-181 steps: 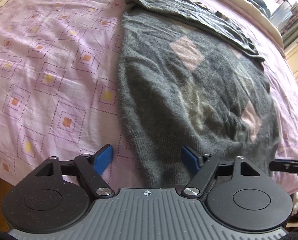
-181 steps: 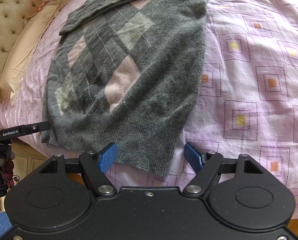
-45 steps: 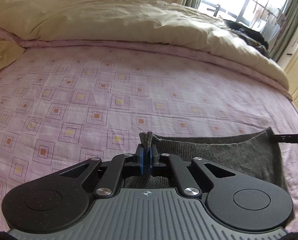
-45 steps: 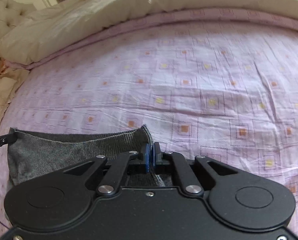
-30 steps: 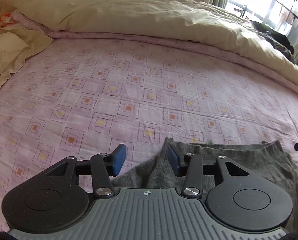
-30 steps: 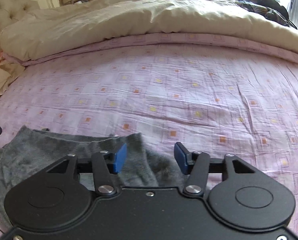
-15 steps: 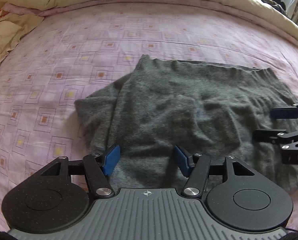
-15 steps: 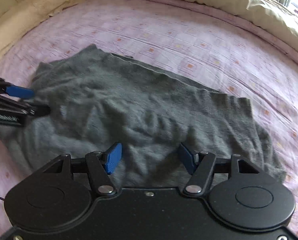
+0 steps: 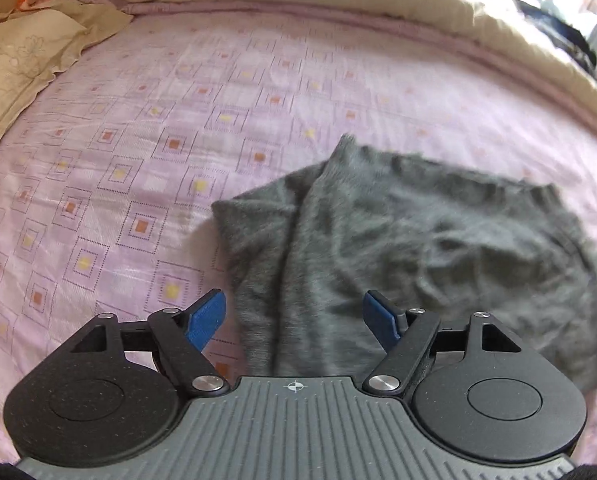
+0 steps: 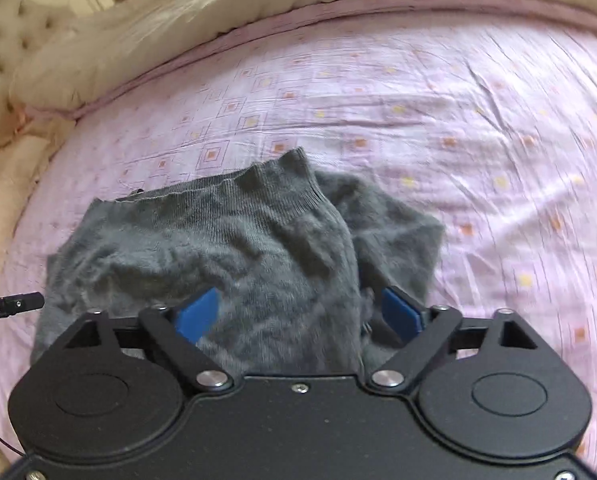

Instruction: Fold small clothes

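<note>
Our grey sweater (image 9: 418,248) lies folded on the pink bed sheet (image 9: 138,160), just past and partly under both sets of jaws. It looks lumpy, and one corner sticks out beyond the top layer. We think the fold may slip or stay crooked if we bump it, because the soft knit bunches up. Our left gripper (image 9: 294,320) has just been opening; its jaws stand wide apart over the sweater's edge, pinching nothing. Our right gripper (image 10: 298,314) has just opened too, jaws very wide, cloth below them but not squeezed.
</note>
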Motion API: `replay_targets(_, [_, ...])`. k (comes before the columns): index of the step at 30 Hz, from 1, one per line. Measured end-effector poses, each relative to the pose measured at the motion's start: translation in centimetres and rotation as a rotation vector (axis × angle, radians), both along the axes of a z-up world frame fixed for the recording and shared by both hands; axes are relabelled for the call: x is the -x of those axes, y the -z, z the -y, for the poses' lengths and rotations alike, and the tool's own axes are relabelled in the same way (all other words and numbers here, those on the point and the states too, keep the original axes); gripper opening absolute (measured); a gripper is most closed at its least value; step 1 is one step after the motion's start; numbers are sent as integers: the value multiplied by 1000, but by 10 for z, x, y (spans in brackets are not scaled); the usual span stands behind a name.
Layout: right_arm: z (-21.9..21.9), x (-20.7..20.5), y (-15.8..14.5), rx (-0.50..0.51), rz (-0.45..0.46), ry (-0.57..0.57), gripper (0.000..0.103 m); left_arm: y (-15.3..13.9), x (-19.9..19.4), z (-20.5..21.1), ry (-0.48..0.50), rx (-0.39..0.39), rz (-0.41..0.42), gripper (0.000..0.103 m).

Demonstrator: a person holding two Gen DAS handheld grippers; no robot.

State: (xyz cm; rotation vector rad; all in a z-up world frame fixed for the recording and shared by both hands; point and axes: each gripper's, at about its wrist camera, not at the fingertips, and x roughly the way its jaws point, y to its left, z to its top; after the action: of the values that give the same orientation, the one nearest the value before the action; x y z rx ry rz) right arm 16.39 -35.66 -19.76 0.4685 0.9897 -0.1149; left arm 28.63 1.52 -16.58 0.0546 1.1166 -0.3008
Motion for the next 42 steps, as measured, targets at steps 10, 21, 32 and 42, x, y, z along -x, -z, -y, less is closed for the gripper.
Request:
replay_targets(10, [11,44,26,-166,-59,57,102,-5,9,75,84,60,-100,83])
replay_targets(21, [24,45,52,-346,-45,100,103,28,-20,142,105,-45,-125,83])
replay_targets(32, [47,19,69,-491,38,70,103,53,-24,162,153,-154,-149,103])
replay_targets(42, [60,-10,83,-653,91,79,103,55,-21,158,166,-155,-147,103])
